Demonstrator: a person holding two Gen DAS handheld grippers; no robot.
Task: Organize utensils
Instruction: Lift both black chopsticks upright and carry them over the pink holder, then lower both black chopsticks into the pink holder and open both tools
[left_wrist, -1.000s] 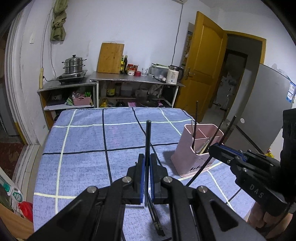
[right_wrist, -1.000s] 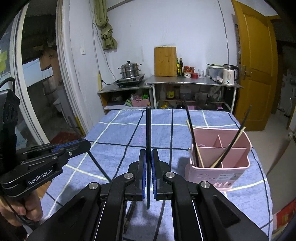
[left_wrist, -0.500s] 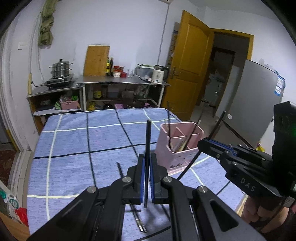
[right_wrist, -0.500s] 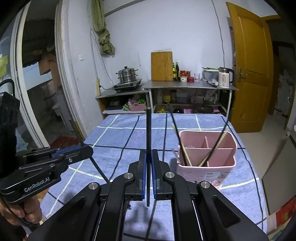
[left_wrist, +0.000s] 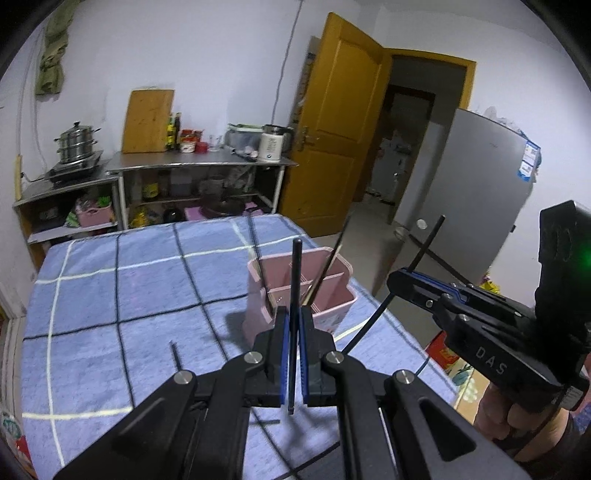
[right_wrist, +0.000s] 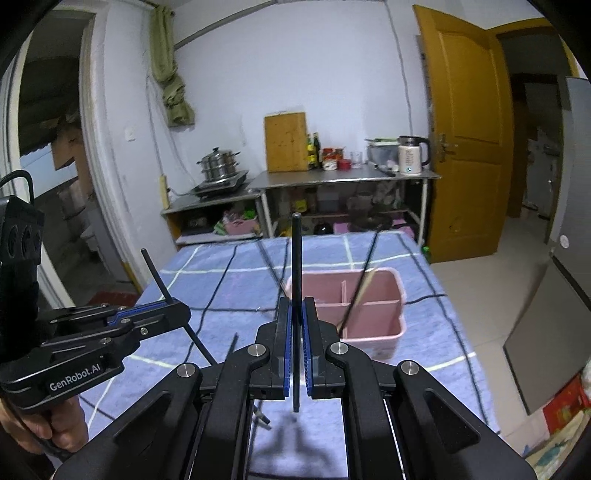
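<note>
My left gripper (left_wrist: 293, 321) is shut on a black chopstick (left_wrist: 294, 273) that stands upright between its blue pads, just in front of the pink utensil holder (left_wrist: 332, 306). The right gripper (right_wrist: 295, 308) is shut on another upright black chopstick (right_wrist: 295, 258), with the holder (right_wrist: 369, 332) ahead and to its right. Several chopsticks (right_wrist: 364, 284) lean in the holder's compartments. Each gripper also shows in the other's view: the right gripper (left_wrist: 397, 277) at the right edge, the left gripper (right_wrist: 183, 314) at the left. A loose chopstick (left_wrist: 177, 360) lies on the blue checked tablecloth (left_wrist: 110, 295).
Behind the table stands a steel counter (right_wrist: 343, 179) with a kettle (right_wrist: 410, 158), a cutting board (right_wrist: 286, 142) and a steamer pot (right_wrist: 218, 166). A yellow door (left_wrist: 332, 122) and a grey fridge (left_wrist: 476, 177) are to the right. The table's right edge (right_wrist: 458, 332) is close to the holder.
Both grippers have drawn back from the holder and risen, each keeping its chopstick. The holder looks smaller, and in the left view it has shifted toward the centre.
</note>
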